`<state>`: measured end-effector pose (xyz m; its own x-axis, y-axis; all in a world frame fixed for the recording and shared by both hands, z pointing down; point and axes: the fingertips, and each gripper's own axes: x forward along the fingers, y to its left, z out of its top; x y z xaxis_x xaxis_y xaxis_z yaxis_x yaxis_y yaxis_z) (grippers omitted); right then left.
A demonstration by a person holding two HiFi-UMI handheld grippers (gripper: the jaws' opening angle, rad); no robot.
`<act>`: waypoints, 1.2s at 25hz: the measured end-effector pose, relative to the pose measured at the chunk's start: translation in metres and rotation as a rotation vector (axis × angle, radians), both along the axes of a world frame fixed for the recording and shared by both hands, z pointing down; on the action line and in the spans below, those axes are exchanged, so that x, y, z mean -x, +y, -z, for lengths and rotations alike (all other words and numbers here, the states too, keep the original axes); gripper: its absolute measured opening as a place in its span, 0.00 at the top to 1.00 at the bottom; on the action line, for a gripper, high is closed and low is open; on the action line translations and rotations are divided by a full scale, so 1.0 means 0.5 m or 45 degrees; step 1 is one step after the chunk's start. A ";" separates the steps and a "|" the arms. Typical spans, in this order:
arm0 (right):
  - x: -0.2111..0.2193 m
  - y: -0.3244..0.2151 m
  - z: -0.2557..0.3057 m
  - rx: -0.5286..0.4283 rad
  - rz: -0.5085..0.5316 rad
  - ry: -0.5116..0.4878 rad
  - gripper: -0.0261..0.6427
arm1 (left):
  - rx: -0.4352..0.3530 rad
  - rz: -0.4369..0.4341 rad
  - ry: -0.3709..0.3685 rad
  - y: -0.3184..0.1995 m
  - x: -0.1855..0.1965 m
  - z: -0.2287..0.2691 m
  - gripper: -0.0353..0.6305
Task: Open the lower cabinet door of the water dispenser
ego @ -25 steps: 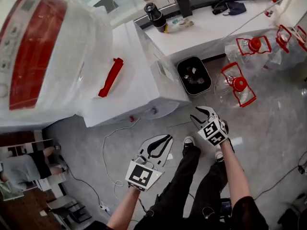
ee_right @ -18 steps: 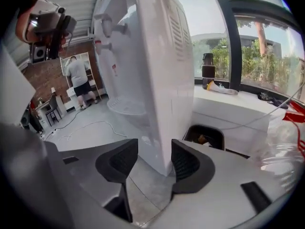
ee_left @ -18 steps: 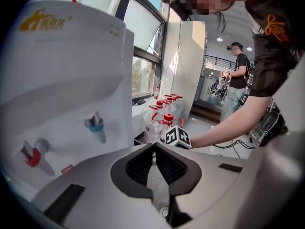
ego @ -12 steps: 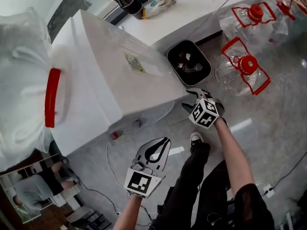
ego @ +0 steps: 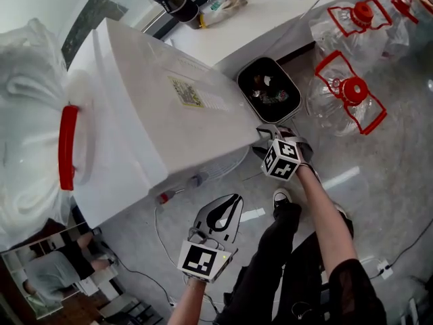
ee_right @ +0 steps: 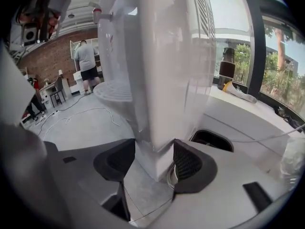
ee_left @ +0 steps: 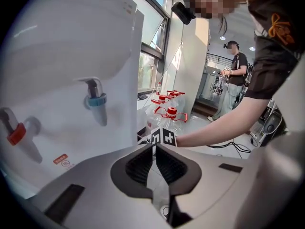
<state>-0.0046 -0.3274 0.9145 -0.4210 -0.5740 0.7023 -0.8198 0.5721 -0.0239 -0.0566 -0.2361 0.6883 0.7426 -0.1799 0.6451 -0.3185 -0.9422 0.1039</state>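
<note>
left gripper (ego: 233, 199): jaws together, empty, idle short of water dispenser (ego: 155, 114) front | right gripper (ego: 263, 141): jaws opening wide, astride dispenser's bottom front corner, probably seeking door edge | lower cabinet door (ee_right: 144, 128): looks closed, below taps (ee_left: 95, 104)

The water dispenser (ego: 149, 107) was smooth, glossy white plastic. The floor (ego: 389, 181) looked smooth, grey and faintly shiny. The bottles (ego: 323, 107) were clear, glossy plastic.

office-like workspace: water dispenser (ego: 149, 114), spare jugs (ego: 342, 97), window counter (ego: 270, 12), trash bin (ego: 269, 90)
</note>
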 end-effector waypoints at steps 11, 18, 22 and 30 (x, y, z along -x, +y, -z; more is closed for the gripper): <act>0.004 0.012 -0.002 0.053 -0.071 -0.014 0.64 | 0.009 0.055 -0.002 0.027 0.044 0.012 0.91; 0.013 0.030 -0.004 0.114 -0.108 0.057 0.63 | 0.005 0.084 0.007 0.049 0.065 0.042 0.91; 0.015 0.033 -0.002 0.117 -0.163 0.033 0.60 | 0.002 0.113 -0.003 0.061 0.074 0.048 0.91; 0.025 0.057 0.002 0.125 -0.208 0.014 0.60 | -0.002 0.185 -0.030 0.078 0.101 0.049 0.91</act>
<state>-0.0170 -0.2989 0.9133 -0.3201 -0.5623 0.7624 -0.9021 0.4268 -0.0639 -0.1068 -0.1968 0.6639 0.6934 -0.2854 0.6616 -0.4540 -0.8861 0.0936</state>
